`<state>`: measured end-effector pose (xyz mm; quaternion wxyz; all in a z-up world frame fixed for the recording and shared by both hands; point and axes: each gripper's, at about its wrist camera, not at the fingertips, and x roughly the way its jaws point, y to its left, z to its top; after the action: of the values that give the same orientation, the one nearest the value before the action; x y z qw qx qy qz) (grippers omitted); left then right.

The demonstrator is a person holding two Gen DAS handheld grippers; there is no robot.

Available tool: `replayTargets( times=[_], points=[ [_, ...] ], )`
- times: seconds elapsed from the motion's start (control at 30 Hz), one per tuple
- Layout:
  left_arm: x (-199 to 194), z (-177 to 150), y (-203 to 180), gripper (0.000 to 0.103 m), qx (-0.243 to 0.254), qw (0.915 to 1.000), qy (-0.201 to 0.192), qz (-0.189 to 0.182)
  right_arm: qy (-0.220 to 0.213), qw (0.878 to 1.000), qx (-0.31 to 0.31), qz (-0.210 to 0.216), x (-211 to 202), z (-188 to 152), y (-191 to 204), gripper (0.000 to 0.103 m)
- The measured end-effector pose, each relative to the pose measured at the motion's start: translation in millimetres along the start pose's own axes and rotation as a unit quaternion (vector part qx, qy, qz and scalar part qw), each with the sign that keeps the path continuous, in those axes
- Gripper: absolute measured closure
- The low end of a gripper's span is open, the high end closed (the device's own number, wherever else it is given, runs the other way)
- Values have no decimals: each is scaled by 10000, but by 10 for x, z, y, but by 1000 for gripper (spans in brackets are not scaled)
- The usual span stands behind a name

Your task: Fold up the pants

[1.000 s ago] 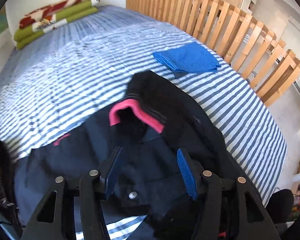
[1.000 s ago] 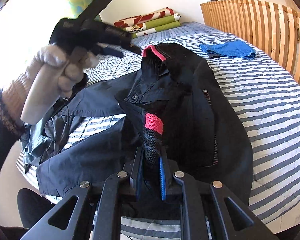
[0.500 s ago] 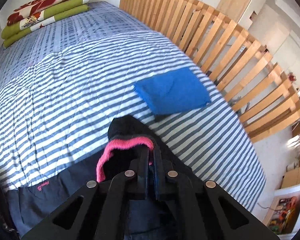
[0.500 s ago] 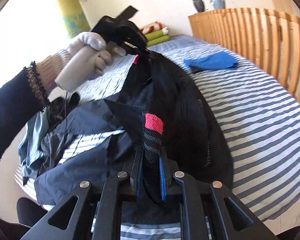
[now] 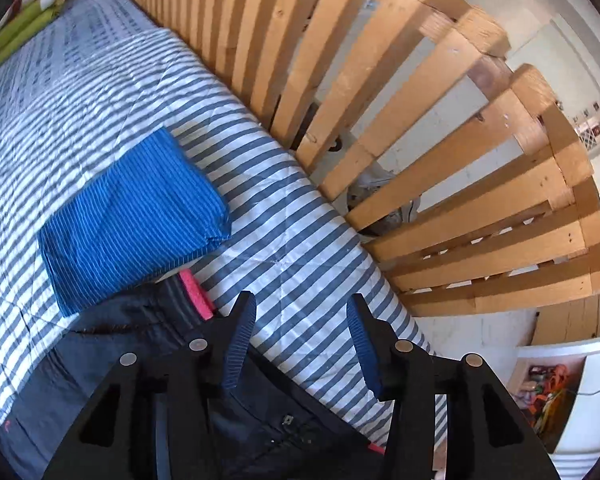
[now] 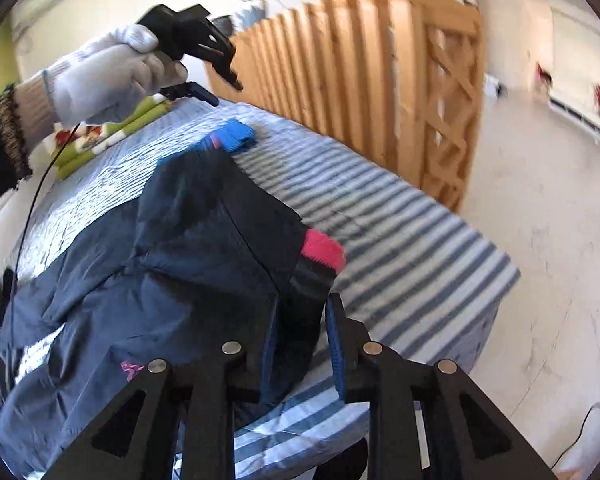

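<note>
1. The left tongs point(image 5: 300, 340) have just been opening: half a second ago they were pinched shut at the pink-trimmed cuff, and now their jaws stand well apart with only striped bedding between them and nothing held.
2. The left view has swung toward the edge of the bed point(image 5: 300, 208); the wooden slat railing point(image 5: 420, 120) now fills the upper right of the frame, and the folded blue cloth point(image 5: 132, 220) sits at centre left, larger than before.
3. The right tongs point(image 6: 300, 340) have also just been opening a little. The dark cuff with its pink band point(image 6: 322, 250) is still between their blue pads point(image 6: 268, 354), touching the left pad, but with a gap at the right pad, so the grip looks loosened.
4. In the right view the gloved left hand point(image 6: 104, 68) has moved to the upper left of the frame, above the bed and clear of the garment.
5. The pants point(image 6: 160, 272) are dark navy, wrinkled, and spread across the striped bed from lower left toward centre, one leg laid over the rest.
6. In the left view a pink-edged cuff point(image 5: 194, 296) lies just below the blue cloth, touching its lower edge.
</note>
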<state>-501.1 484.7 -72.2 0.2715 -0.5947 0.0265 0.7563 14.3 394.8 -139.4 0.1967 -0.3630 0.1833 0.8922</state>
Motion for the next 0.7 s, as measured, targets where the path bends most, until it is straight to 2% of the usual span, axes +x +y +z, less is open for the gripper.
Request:
replayTargets(
  times=[0.13,0.2,0.27,0.37,0.43,0.47,0.53,0.57,0.63,0.7],
  points=[
    [-257,-195,-139,52,499,9979,-344,241,-196,9996,184,-128,-63,45,-107,74],
    [-429,-420,-71,52,659,9959,-580,218,-210,9994,233,112,-56,106,-142,73],
    [-553,-775,52,52,839,9940,-668,202,-152,9977,251,606,-6,220,-187,73],
    [-590,-1469,255,54,1142,9897,-729,453,34,9916,-41,1294,138,464,-173,73],
    [-472,-2008,416,54,1385,9877,-609,403,-17,9903,-269,1367,254,612,-128,73],
    [-383,-2245,487,54,1552,9846,-528,601,6,9893,-428,1397,330,688,-109,73],
    [-184,-2695,575,57,2026,9722,-459,1084,300,9880,-690,1347,536,846,-80,73],
    [-103,-2859,637,57,2116,9696,-385,1171,545,9851,-767,1438,672,925,-75,74],
    [77,-3104,792,59,2165,9674,-224,1292,1008,9798,-751,1554,981,1081,-67,74],
    [147,-3258,926,59,2115,9688,-327,1248,1422,9718,-857,1673,1222,1154,-26,74]
  ],
)
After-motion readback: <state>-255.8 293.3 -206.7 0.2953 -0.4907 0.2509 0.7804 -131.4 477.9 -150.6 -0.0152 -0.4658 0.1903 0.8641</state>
